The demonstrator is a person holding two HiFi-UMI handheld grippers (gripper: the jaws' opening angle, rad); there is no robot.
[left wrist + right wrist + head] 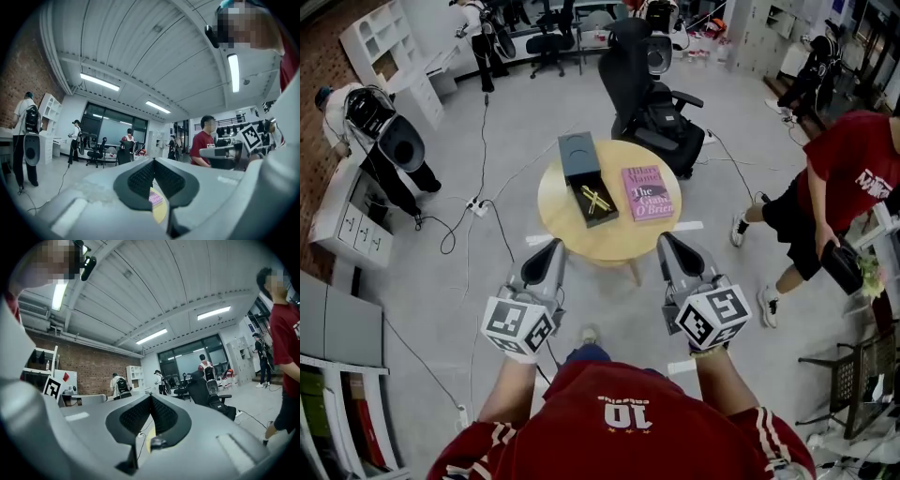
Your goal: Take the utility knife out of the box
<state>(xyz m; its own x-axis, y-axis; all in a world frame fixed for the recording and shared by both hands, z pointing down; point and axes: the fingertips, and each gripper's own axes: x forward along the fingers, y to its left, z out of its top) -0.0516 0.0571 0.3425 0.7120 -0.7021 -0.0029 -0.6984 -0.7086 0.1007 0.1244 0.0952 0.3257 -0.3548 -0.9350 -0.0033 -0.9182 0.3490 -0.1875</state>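
An open black box [591, 195] lies on a round wooden table [572, 239], its grey lid [578, 155] flipped back toward the far side. Inside it rests a yellow utility knife [596, 200]. My left gripper [553, 247] is shut and empty, level, just short of the table's near edge on the left. On the right, my right gripper [667, 242] is also shut with nothing in it, over the near edge. In the left gripper view the jaws [153, 161] meet, with a strip of table below them. Those in the right gripper view [151, 399] meet too.
A pink book [647, 192] lies on the table right of the box. A black office chair [649, 94] stands behind the table. A person in a red shirt [848, 173] stands at the right. Cables and a power strip [476, 206] run across the floor at the left.
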